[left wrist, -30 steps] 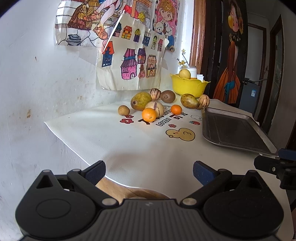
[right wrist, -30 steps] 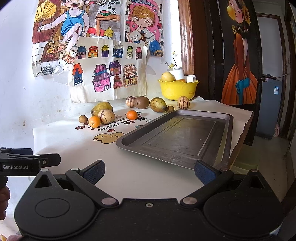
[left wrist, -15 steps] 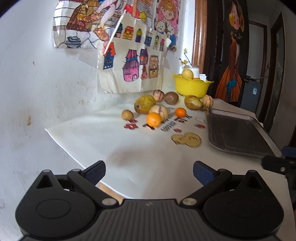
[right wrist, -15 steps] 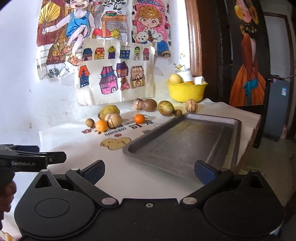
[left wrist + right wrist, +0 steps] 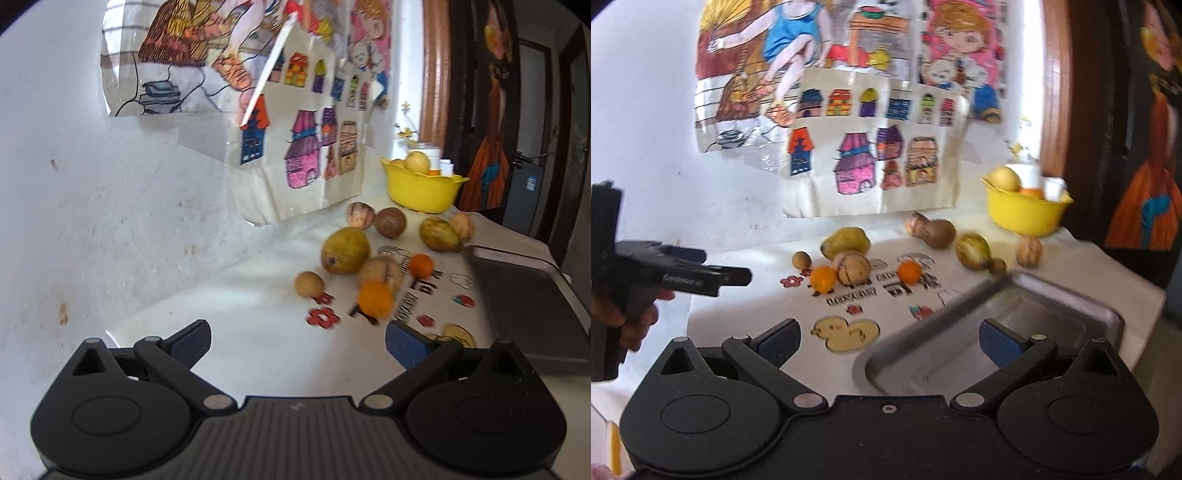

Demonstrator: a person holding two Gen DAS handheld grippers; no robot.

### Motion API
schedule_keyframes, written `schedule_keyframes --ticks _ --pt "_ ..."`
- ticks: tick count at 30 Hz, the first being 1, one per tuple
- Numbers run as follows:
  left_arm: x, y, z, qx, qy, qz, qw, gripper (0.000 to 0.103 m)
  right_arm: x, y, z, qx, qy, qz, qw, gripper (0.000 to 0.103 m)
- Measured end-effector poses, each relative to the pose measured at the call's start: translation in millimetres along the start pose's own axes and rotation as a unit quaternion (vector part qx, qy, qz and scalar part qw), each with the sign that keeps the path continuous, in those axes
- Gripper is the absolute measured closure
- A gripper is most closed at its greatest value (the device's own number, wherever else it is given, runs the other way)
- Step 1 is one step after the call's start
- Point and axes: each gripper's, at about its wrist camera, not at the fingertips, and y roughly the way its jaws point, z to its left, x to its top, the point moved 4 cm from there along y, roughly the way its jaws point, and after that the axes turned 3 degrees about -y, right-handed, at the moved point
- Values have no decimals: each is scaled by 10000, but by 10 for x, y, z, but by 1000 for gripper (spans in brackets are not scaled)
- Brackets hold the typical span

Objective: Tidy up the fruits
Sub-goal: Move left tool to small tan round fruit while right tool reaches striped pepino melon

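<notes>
Both tongs spread, empty: left tongs (image 5: 297, 338), right tongs (image 5: 890, 338). Fruits (image 5: 345, 250) lay loose on worktop (image 5: 221, 314) beside empty tray (image 5: 997, 332). Risk: round orange (image 5: 373, 298) rolls if nudged by off-centre pinch

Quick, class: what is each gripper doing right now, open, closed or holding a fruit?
Left gripper: open, holding nothing, above the white cloth.
Right gripper: open, holding nothing, by the metal tray.
</notes>
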Motion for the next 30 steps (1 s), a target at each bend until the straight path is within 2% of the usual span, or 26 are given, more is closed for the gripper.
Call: schedule_keyframes --ticks 3,7,10,16,20,25,30 --pt "92 139 82 14 -52 74 10000 0 183 138 -38 75 -32 96 9999 0" --pt "170 313 140 -62 -38 200 9998 0 392 414 -158 413 514 464 9967 0" --pt "210 443 161 -339 33 399 9986 1 493 675 -219 740 975 857 9888 0" --pt "326 657 159 -380 389 409 9977 1 648 1181 -216 926 1461 1483 9737 1" --pt "352 820 135 -478 547 550 9958 5 720 1514 -204 1049 1826 1763 9616 8" --pt "350 966 124 -643 554 675 9941 14 724 1882 -158 1010 1925 1900 9574 18" --pt "342 1096 106 -813 537 803 9920 27 633 2161 -156 1016 2156 2137 9474 25"
